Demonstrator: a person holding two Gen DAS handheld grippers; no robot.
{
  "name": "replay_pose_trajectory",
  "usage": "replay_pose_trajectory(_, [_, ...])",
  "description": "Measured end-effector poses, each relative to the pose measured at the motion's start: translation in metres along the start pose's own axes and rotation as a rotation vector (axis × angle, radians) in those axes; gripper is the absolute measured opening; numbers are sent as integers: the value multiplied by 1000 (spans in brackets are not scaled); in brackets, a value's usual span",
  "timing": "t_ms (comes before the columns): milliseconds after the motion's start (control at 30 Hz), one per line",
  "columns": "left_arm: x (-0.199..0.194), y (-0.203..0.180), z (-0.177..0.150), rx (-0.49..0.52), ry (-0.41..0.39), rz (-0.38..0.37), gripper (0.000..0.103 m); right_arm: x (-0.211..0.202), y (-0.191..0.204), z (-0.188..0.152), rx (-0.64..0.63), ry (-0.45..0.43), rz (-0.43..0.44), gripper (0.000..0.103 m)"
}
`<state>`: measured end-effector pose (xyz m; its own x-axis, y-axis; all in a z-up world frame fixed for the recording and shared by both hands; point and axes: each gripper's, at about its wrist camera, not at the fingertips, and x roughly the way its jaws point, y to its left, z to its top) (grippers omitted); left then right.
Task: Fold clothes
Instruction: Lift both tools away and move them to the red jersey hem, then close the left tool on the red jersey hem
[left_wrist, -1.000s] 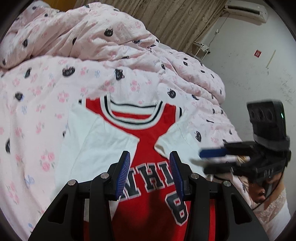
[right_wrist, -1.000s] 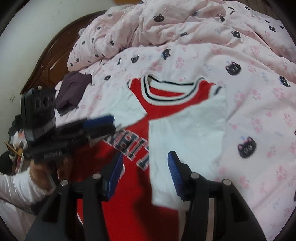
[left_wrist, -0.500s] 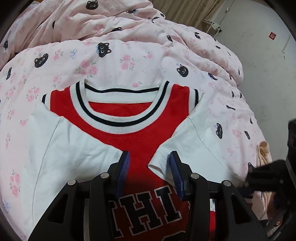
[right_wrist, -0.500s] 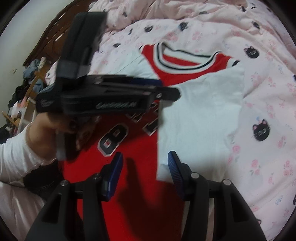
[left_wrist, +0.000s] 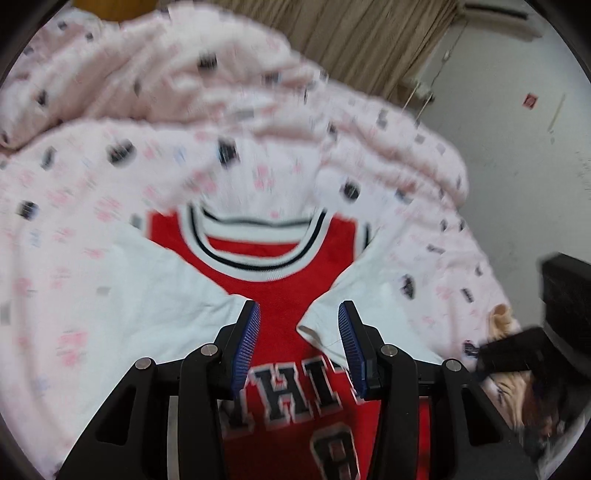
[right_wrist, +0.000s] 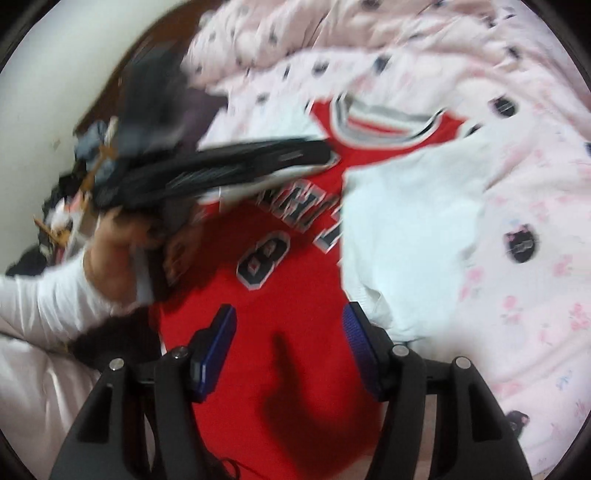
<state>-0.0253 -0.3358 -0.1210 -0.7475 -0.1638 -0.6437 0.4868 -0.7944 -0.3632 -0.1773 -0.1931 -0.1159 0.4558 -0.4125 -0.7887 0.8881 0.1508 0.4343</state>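
A red jersey (left_wrist: 280, 291) with white sleeves, black lettering and a number 8 lies flat on the bed, both sleeves folded in over the chest. It also shows in the right wrist view (right_wrist: 280, 295). My left gripper (left_wrist: 299, 332) is open and empty, above the chest between the two sleeve edges. My right gripper (right_wrist: 290, 332) is open and empty over the lower red part of the jersey. The left gripper (right_wrist: 258, 158) also shows blurred in the right wrist view, held in a hand over the jersey's left side.
A pink quilt (left_wrist: 110, 166) with black cat prints covers the bed and bunches up behind the jersey. A dark garment (right_wrist: 199, 103) lies by the wooden headboard. A white wall (left_wrist: 517, 166) and a curtain (left_wrist: 354, 48) stand beyond the bed.
My left gripper has pulled back and up from the collar, so more of the quilt shows. My right gripper has shifted toward the jersey's lower part. Both stay open.
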Motion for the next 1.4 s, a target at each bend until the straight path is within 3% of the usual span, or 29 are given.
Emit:
replay_pose_trajectory(100, [-45, 8, -17, 21, -49, 24, 40, -18, -9, -2, 55, -80, -46, 62])
replay_pose_trajectory(167, [-70, 14, -33, 23, -63, 51, 51, -24, -15, -4, 104, -123, -91, 62])
replay_pose_trajectory(467, [-127, 26, -96, 37, -46, 108, 51, -15, -2, -14, 185, -178, -188, 70])
replay_pose_trajectory(600, [-140, 27, -114, 54, -54, 138, 51, -9, 11, -32, 221, -192, -224, 73])
replay_pose_trajectory(967, [-161, 33, -153, 49, -43, 125, 51, -22, 58, -98, 254, -234, -279, 76])
replay_pose_trajectory(1267, [-165, 38, -167, 25, -34, 111, 51, -35, 62, -141, 316, -238, -325, 76])
replay_pose_trajectory(1400, [-166, 45, -173, 17, 7, 81, 51, -36, 61, -163, 342, -244, -364, 76])
